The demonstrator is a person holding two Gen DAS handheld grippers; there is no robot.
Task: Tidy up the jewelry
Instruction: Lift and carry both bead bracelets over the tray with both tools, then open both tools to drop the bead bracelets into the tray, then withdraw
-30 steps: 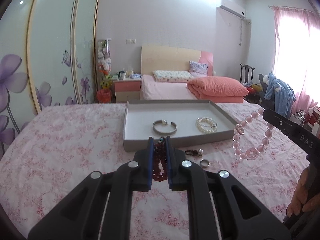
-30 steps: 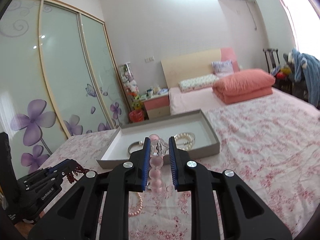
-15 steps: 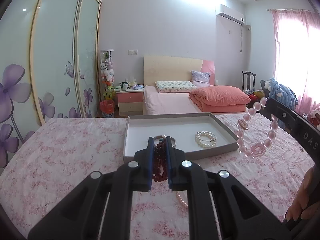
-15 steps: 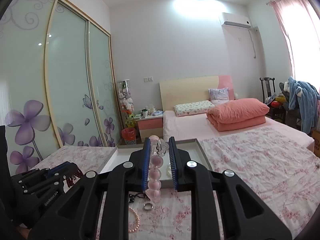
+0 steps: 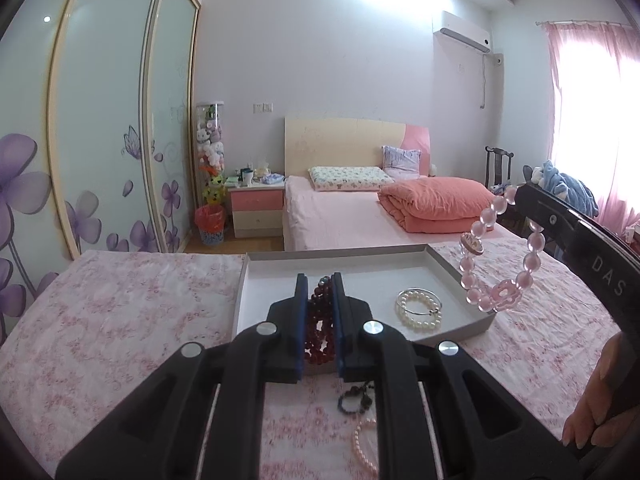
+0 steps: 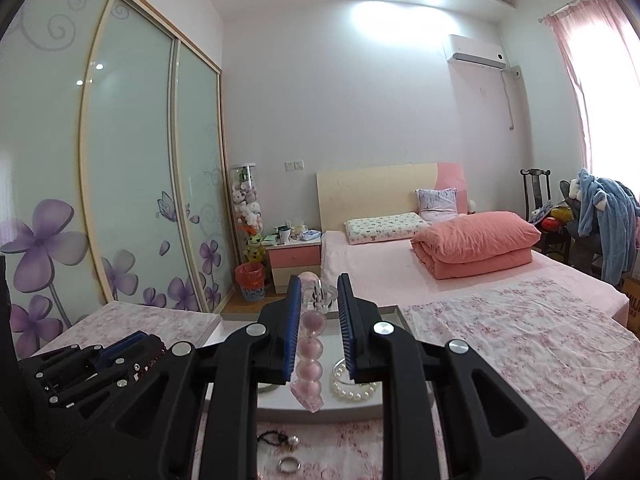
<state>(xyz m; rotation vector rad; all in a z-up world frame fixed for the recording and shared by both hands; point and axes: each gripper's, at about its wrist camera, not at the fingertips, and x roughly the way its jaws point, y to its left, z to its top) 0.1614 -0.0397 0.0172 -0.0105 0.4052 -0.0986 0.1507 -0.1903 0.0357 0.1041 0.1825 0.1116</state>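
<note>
- The left gripper [image 5: 319, 316] sits at lower centre of its view, jaws clamped on a dark red bead bracelet [image 5: 320, 322], hanging over the near rim of the grey tray [image 5: 456, 270].
- The right gripper [image 6: 319, 328] is closed on a pink bead bracelet [image 6: 310, 360]; in the left view the loop dangles at right, above the tray's right edge.
- Inside the tray, right of centre, lies a white pearl bracelet [image 5: 420, 308]; bare tray floor shows behind it and toward the far wall.
- On the floral cloth [image 5: 120, 312] near the bottom edge lie a dark bead string [image 5: 354, 398], a pink pearl strand [image 5: 362, 446] and a silver ring [image 6: 290, 466].
</note>
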